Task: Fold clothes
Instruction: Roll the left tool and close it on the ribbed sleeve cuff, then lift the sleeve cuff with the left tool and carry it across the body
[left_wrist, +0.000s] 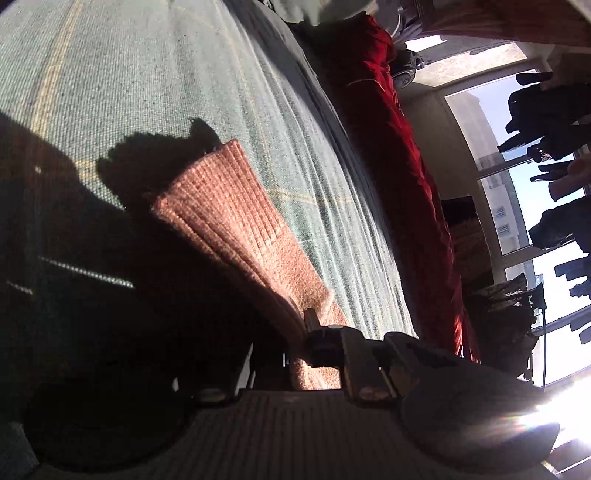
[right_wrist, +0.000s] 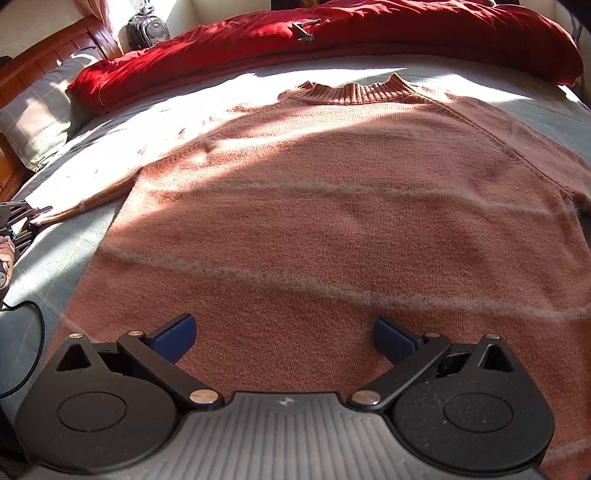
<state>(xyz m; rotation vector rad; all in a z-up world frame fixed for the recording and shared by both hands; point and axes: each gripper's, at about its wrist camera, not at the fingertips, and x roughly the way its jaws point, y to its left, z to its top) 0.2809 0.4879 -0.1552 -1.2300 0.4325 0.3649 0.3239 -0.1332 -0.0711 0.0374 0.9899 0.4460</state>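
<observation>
A salmon-pink knit sweater (right_wrist: 332, 221) with thin pale stripes lies flat, front up, on the bed, its ribbed collar (right_wrist: 354, 92) at the far side. My right gripper (right_wrist: 284, 336) hovers open over the lower body of the sweater, blue pads (right_wrist: 177, 332) wide apart with nothing between them. The left sleeve (right_wrist: 110, 184) stretches out to the left, where my left gripper (right_wrist: 35, 218) meets its end. In the left wrist view the ribbed cuff (left_wrist: 236, 229) sticks out from my left gripper (left_wrist: 314, 332), which is shut on it, just above the sheet.
The bed has a pale green sheet (left_wrist: 147, 92). A rumpled red duvet (right_wrist: 258, 33) lies along its far side, with a small metal object (right_wrist: 304, 31) on it. A pillow (right_wrist: 37, 114) and wooden headboard (right_wrist: 55, 48) are at left. A black cable (right_wrist: 33, 314) trails near my left hand.
</observation>
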